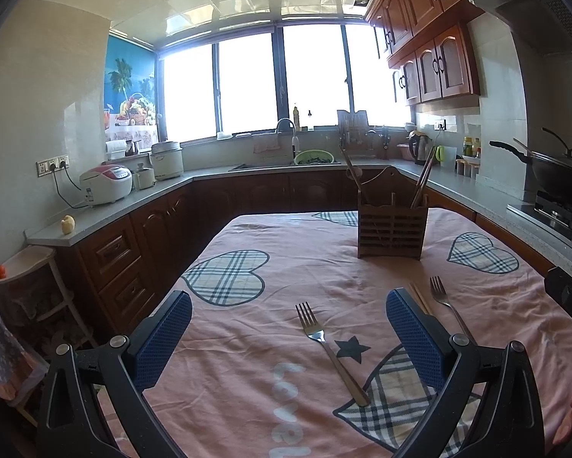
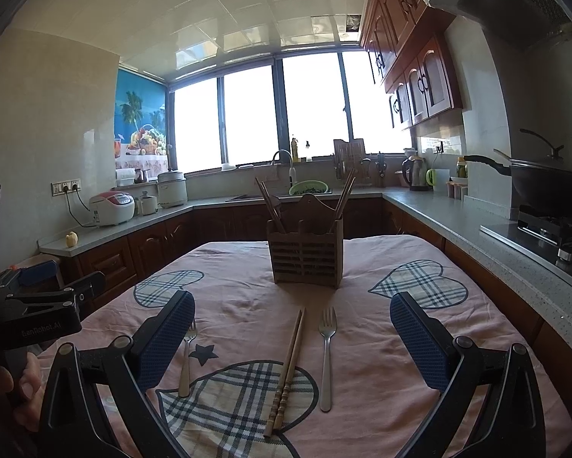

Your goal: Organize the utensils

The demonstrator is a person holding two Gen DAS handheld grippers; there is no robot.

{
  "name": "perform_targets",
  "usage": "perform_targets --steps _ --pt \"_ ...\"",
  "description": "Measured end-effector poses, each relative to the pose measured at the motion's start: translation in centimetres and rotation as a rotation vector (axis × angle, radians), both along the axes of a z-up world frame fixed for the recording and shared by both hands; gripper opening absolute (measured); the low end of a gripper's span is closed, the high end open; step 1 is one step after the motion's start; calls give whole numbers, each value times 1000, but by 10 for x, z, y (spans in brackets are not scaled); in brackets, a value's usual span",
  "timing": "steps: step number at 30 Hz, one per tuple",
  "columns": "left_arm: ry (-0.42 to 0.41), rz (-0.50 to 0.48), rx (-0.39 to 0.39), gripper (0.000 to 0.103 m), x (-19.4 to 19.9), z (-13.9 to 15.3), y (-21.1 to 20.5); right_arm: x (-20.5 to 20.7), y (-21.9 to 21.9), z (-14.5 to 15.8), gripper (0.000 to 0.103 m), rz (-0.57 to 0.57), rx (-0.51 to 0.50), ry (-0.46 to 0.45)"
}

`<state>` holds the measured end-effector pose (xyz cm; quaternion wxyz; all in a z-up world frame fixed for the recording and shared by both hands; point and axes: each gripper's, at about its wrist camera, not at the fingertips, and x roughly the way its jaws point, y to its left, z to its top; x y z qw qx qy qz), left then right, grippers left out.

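As laid, chopsticks [image 2: 286,372] lengthwise, fork [image 2: 327,355] tines away

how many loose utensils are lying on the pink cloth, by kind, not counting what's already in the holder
Metal forks: 2, one on the left and one on the right
Wooden chopsticks: 2, lying together as a pair
Total: 4 loose utensils in front of the slatted wooden utensil holder

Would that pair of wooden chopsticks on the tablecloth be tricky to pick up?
Probably a little. The chopsticks are thin and lie flat on soft cloth, so the tongs may pinch fabric. They look stiff and light. Two loose sticks may well separate or roll apart.
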<state>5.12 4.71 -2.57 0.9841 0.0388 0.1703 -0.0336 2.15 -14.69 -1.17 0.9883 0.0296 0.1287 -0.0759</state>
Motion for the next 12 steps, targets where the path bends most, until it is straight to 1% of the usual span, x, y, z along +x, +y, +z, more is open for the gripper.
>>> perform_targets --steps 12 --pt "0 -14 -3 102 8 3 -15 11 -9 -2 103 -2 20 17"
